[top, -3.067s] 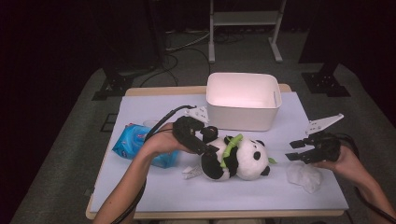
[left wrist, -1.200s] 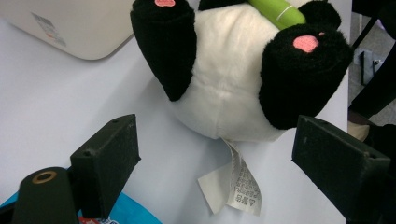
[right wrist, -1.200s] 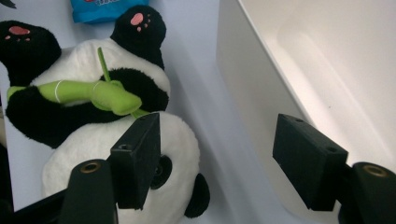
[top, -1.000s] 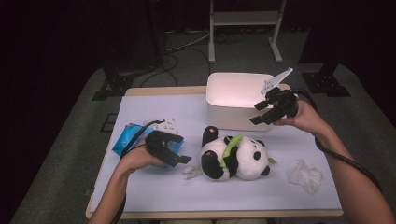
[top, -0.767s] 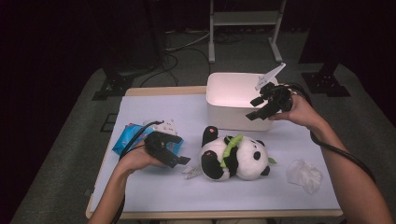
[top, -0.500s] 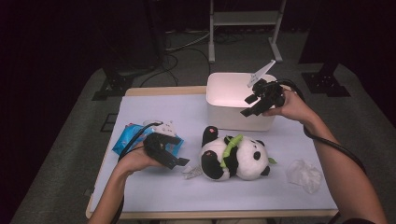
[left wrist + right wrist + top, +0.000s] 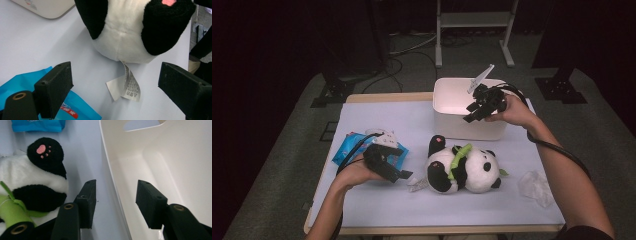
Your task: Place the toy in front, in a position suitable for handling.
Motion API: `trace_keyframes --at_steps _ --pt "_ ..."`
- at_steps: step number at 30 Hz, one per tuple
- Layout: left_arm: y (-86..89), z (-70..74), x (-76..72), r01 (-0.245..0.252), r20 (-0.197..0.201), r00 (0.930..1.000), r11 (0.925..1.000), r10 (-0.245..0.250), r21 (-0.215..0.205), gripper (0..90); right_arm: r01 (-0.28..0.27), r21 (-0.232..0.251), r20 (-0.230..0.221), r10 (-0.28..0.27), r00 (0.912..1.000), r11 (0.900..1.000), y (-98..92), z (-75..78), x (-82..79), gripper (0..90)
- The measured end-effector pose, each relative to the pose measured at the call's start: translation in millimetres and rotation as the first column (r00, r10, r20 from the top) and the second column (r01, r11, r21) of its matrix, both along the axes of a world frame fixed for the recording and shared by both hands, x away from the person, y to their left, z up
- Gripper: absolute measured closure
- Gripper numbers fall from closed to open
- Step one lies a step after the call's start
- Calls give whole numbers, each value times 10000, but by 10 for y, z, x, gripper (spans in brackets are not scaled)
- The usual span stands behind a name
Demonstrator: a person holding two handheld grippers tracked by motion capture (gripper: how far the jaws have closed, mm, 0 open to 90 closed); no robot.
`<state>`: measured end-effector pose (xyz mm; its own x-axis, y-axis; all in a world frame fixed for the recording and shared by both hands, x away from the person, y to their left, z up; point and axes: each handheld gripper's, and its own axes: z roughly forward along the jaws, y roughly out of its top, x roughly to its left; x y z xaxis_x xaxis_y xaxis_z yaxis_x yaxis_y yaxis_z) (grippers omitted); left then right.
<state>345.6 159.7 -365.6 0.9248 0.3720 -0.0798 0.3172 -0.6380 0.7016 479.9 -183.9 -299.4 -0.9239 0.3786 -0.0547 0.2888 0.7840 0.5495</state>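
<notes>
The white bin (image 7: 472, 107) stands at the far edge of the counter (image 7: 377, 120), its near wall between the closing, still parted jaws of the right gripper (image 7: 476, 106), while the panda plush (image 7: 462, 168) lies nearby before the open, empty left gripper (image 7: 399, 176) beside a blue packet (image 7: 347, 146).

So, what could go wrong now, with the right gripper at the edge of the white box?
The right gripper has been closing with the near wall of the white box between its pads, not yet pressed. A grip on this thin rim may slip, or tip the box if it is lifted by one side. Dragged toward the person, the box could push the panda toy.
</notes>
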Motion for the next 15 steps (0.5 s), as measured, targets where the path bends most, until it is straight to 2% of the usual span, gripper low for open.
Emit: trace_keyframes --at_steps 7,15 --pt "-5 -25 0 90 -82 9999 9999 -89 115 113 -49 -159 -20 49 10000 9999 48 -43 36 599" --pt "-13 -32 10 100 -133 9999 9999 -99 51 114 -52 -470 -93 48 9999 9989 89 -102 49 659"
